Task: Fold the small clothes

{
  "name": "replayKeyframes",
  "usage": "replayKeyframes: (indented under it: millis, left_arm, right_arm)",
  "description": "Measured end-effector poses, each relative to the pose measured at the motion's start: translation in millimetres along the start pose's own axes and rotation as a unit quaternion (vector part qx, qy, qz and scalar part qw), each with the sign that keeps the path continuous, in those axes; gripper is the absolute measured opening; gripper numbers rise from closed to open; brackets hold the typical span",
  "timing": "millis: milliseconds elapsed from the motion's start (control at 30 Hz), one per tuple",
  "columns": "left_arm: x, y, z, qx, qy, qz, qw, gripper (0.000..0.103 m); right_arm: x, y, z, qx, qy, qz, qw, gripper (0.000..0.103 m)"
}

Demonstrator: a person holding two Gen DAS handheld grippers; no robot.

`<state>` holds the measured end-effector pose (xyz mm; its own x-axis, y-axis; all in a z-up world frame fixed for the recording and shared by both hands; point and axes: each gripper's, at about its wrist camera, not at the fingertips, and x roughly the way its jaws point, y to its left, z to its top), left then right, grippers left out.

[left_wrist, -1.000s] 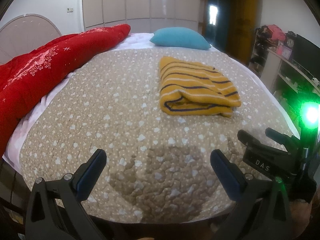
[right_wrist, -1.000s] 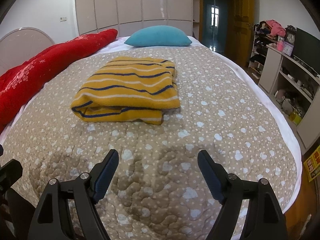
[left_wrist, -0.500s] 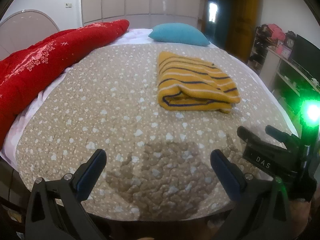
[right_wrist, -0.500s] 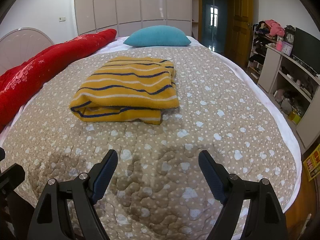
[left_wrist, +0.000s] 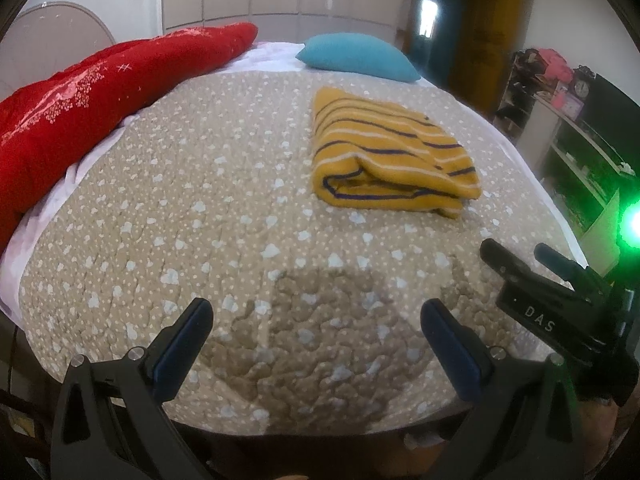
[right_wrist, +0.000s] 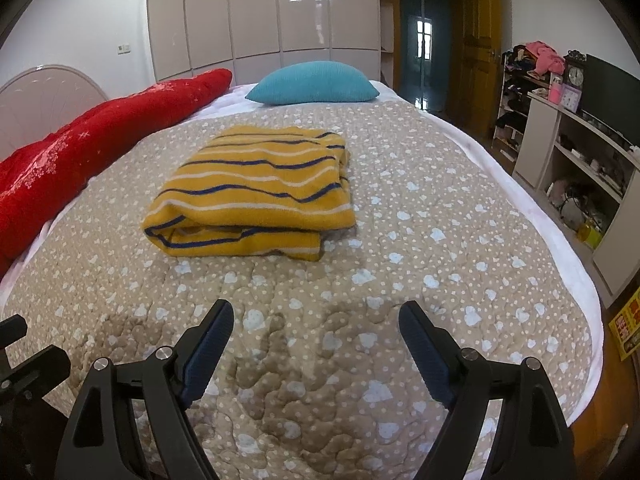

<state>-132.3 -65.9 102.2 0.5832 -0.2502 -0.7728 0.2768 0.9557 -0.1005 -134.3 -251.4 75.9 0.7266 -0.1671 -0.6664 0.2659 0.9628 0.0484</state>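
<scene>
A folded yellow garment with navy and white stripes lies on the beige dotted quilt, right of centre in the left wrist view and left of centre in the right wrist view. My left gripper is open and empty, above the quilt near the bed's foot, well short of the garment. My right gripper is open and empty too, also short of the garment. The right gripper shows at the right edge of the left wrist view.
A red blanket runs along the bed's left side. A teal pillow lies at the head. White shelves with clutter stand to the right of the bed. A green light glows at the right edge.
Both grippers have drawn back a little toward the foot of the bed, and the view has tilted slightly. The garment has not moved. Both stay open.
</scene>
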Motion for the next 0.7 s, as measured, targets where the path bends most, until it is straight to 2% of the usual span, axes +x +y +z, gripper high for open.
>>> replayKeyframes:
  millis: [267, 533, 700]
  left_arm:
    - [9.7, 7.8, -1.3, -0.005, 0.009, 0.01, 0.9999, 0.103]
    - [34.7, 25.2, 21.9, 0.01, 0.005, 0.033, 0.9994, 0.103]
    - [47.4, 33.3, 35.4, 0.002, 0.012, 0.019, 0.9998, 0.103]
  right_arm:
    - [-2.3, 3.1, -0.2, -0.005, -0.009, 0.009, 1.0, 0.09]
    - [-0.3, 13.0, 17.9, -0.029, -0.024, 0.013, 0.999, 0.09]
    - [-1.1, 21.1, 23.5, -0.049, -0.035, 0.013, 0.998, 0.092]
